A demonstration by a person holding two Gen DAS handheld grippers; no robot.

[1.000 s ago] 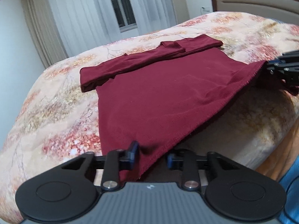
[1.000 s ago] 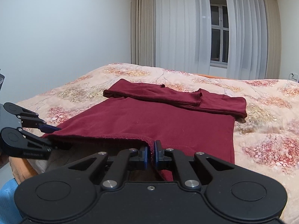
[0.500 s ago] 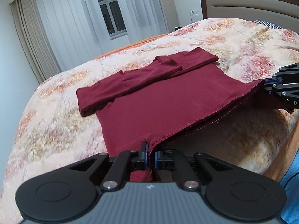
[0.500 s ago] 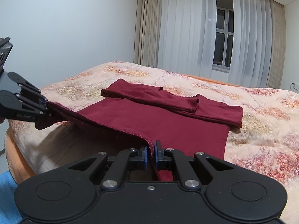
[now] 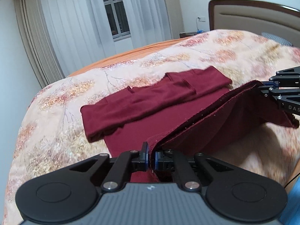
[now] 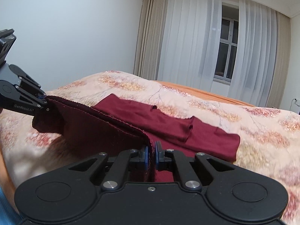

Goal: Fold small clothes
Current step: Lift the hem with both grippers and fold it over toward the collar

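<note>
A dark red garment [image 5: 150, 101] lies on the floral bedspread [image 5: 56, 112], its sleeves folded across the far part. My left gripper [image 5: 151, 155] is shut on one near corner of its hem. My right gripper [image 6: 151, 153] is shut on the other near corner; it also shows at the right of the left wrist view [image 5: 266, 86]. The hem [image 6: 105, 118] is stretched between both grippers and lifted off the bed, tilting toward the far side. The left gripper shows at the left of the right wrist view [image 6: 45, 103].
A padded headboard [image 5: 253, 16] stands at the right end of the bed. Curtains and a window [image 6: 225, 56] are behind the far side. The bed's near edge [image 6: 7, 168] is just below the grippers.
The left gripper closed on the hem corner. Both grippers then lifted the near hem up and carried it toward the far side of the garment.
</note>
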